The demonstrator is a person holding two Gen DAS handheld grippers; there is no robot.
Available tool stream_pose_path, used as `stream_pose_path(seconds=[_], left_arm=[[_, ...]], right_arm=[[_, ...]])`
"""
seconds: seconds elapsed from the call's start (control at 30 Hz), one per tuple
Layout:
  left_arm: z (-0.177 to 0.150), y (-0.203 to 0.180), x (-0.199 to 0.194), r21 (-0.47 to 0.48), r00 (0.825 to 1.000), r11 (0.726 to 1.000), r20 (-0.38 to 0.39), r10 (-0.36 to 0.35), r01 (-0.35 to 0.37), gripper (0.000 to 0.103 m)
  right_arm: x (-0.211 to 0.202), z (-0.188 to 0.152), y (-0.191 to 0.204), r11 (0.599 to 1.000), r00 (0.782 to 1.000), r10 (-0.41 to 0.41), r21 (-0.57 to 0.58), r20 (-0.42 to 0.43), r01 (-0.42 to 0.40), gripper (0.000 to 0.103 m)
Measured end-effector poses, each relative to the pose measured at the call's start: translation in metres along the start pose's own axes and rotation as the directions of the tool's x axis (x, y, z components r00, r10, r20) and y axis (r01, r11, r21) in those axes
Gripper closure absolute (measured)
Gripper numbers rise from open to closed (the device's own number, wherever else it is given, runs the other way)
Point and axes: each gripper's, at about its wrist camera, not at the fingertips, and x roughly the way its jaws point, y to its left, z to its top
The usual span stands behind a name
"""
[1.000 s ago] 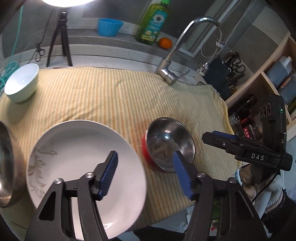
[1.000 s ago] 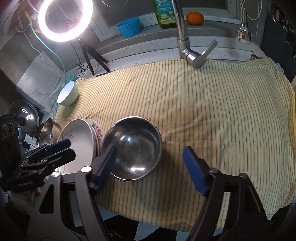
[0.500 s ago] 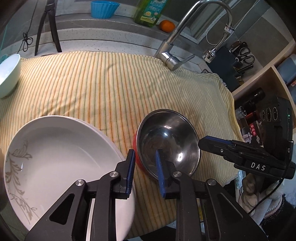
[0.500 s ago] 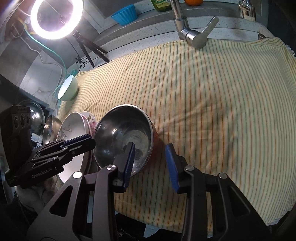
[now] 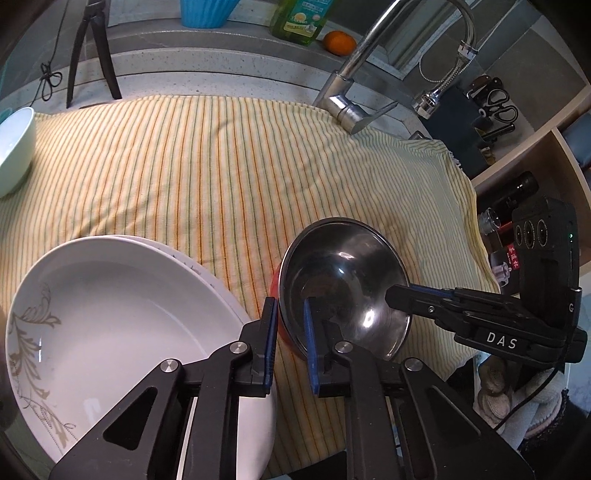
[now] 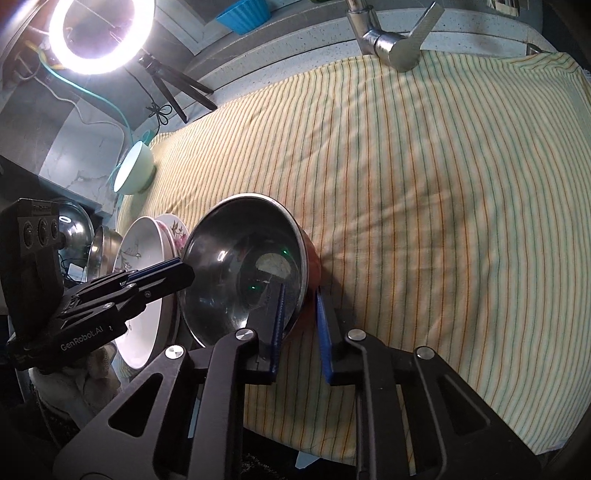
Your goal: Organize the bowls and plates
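A steel bowl with a red outside (image 5: 347, 280) sits on the striped cloth, also in the right wrist view (image 6: 236, 266). My left gripper (image 5: 290, 325) is shut on its near-left rim, one finger inside and one outside. My right gripper (image 6: 301, 317) is shut on its opposite rim in the same way. A white plate with a leaf pattern (image 5: 110, 321) lies stacked on a floral plate (image 6: 177, 230) just left of the bowl. A pale green bowl (image 5: 13, 151) stands at the cloth's far left edge.
A steel bowl (image 6: 101, 251) stands left of the plates. A tap (image 5: 354, 92), soap bottle (image 5: 295, 18), orange (image 5: 338, 42), blue cup (image 5: 205, 13) and ring-light tripod (image 5: 96, 48) line the back. Shelves with bottles (image 5: 517, 192) are on the right. The striped cloth (image 6: 424, 184) stretches right.
Both grippers moved in on the steel bowl from opposite sides and closed from wide open onto its rim.
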Motion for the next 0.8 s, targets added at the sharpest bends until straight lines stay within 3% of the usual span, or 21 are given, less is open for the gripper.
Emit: stream_pose_path(seconds=[0.47, 0.8], left_arm=[[0.003, -0.001, 0.001, 0.003, 1.0, 1.0, -0.005, 0.002, -0.002, 0.092], [0.003, 0.002, -0.032, -0.009, 0.998, 1.0, 0.061, -0.024, 0.025, 0.092]], right_arm=[[-0.001, 0.0, -0.002, 1.0, 1.0, 0.002, 0.026, 0.008, -0.002, 0.088], [-0.026, 0.004, 0.018, 1.0, 0.999, 0.011, 0.003, 0.05, -0.011, 0.088]])
